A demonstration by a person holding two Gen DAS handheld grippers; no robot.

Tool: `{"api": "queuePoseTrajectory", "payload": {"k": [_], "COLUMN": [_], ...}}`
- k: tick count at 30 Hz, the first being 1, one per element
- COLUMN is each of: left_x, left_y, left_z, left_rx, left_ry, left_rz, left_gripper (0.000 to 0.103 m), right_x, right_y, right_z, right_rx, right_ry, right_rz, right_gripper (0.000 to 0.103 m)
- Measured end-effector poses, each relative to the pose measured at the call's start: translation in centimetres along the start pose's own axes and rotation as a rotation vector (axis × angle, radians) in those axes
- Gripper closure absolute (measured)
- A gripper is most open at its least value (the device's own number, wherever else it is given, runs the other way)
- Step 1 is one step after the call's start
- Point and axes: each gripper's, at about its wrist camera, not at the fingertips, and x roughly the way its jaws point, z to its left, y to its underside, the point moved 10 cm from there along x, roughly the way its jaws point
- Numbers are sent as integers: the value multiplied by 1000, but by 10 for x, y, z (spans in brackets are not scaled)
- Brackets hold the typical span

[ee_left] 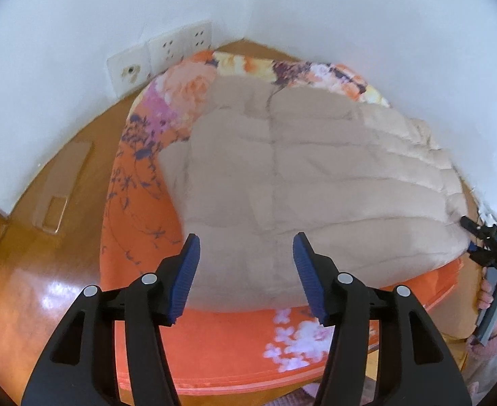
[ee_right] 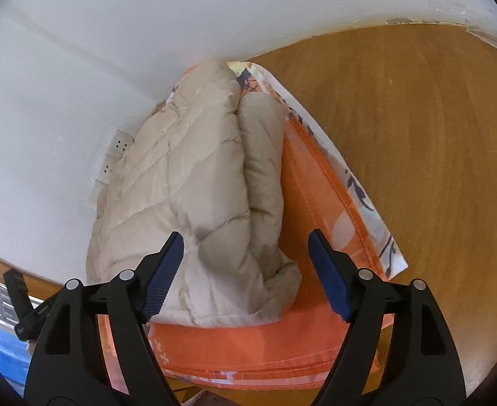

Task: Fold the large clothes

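Note:
A beige quilted down jacket [ee_left: 282, 176] lies folded on an orange floral cloth [ee_left: 214, 338] in the corner of a wooden surface. My left gripper [ee_left: 246, 277] is open and empty, just above the jacket's near edge. In the right wrist view the jacket [ee_right: 194, 196] shows as a thick folded bundle on the orange cloth [ee_right: 309, 196]. My right gripper [ee_right: 248, 277] is open and empty, straddling the bundle's near end. The right gripper also shows in the left wrist view [ee_left: 485, 240], at the jacket's right edge.
White walls meet in a corner behind the jacket. Wall sockets [ee_left: 167, 54] sit low on the left wall. A clear plastic piece [ee_left: 59, 196] lies on the wooden surface [ee_right: 417, 152]. A black tool [ee_right: 21, 304] lies at the lower left.

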Motion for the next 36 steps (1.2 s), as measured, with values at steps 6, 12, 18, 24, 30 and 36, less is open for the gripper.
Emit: {"api": "queuePoseTrajectory", "payload": {"k": [6, 12, 18, 24, 30, 36], "left_x": [16, 54, 81, 93, 105, 109], "left_y": [-10, -8, 2, 9, 15, 18], "left_z": [-56, -113, -133, -131, -131, -130], "left_rx": [50, 137, 267, 309, 362, 379], "left_ry": [87, 186, 137, 144, 147, 190], "left_rz": [12, 74, 123, 152, 157, 158], "left_gripper": [47, 59, 67, 73, 73, 73], "right_x": [20, 38, 50, 37, 12, -3], "right_y": [-1, 0, 2, 1, 2, 6], "right_z": [-2, 6, 16, 30, 62, 110], "right_rx": [-30, -63, -51, -31, -30, -79], "right_ry": [-6, -27, -102, -205, -256, -239], "right_rz": [51, 88, 121, 106, 56, 18], "right_gripper": [27, 26, 30, 71, 78, 79]}}
